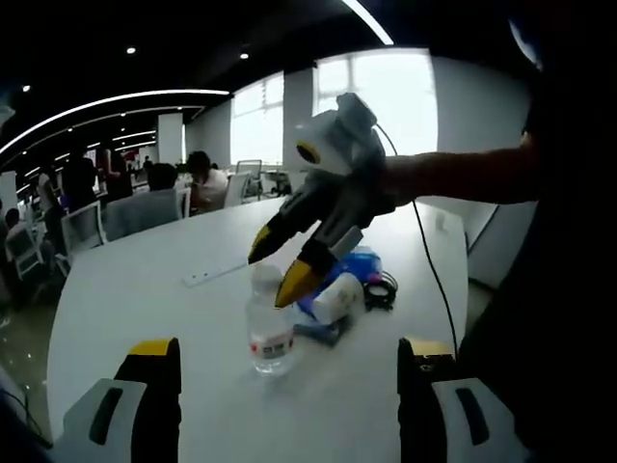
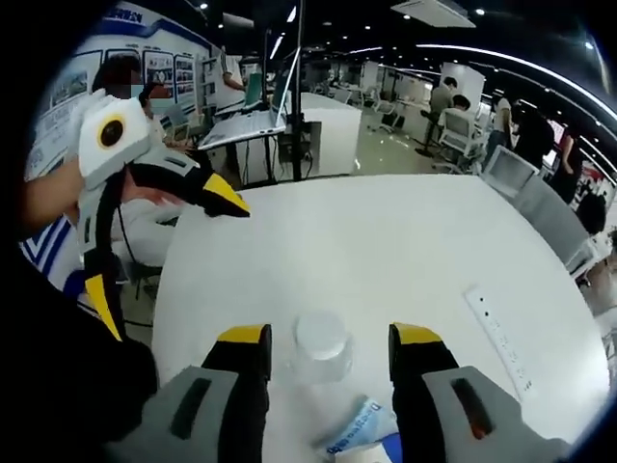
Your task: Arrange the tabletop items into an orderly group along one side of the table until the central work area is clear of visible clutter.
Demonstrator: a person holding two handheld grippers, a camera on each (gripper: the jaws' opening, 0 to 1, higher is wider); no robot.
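A clear water bottle [image 1: 270, 333] with a white cap and a red-and-white label stands upright on the white table [image 1: 145, 289]. My right gripper [image 1: 276, 268] reaches in from the right and hovers open over the cap. In the right gripper view its yellow-tipped jaws [image 2: 330, 338] stand either side of the bottle [image 2: 320, 349], apart from it. My left gripper [image 1: 289, 345] is open wide in front of the bottle and holds nothing. It also appears at the left of the right gripper view [image 2: 166, 256].
Close behind the bottle lie a blue packet [image 1: 362, 262], a white tube-like item [image 1: 337, 297] and a coiled black cable [image 1: 382, 289]. A white power strip [image 2: 501, 338] lies flat further out. People sit at desks and chairs beyond the table.
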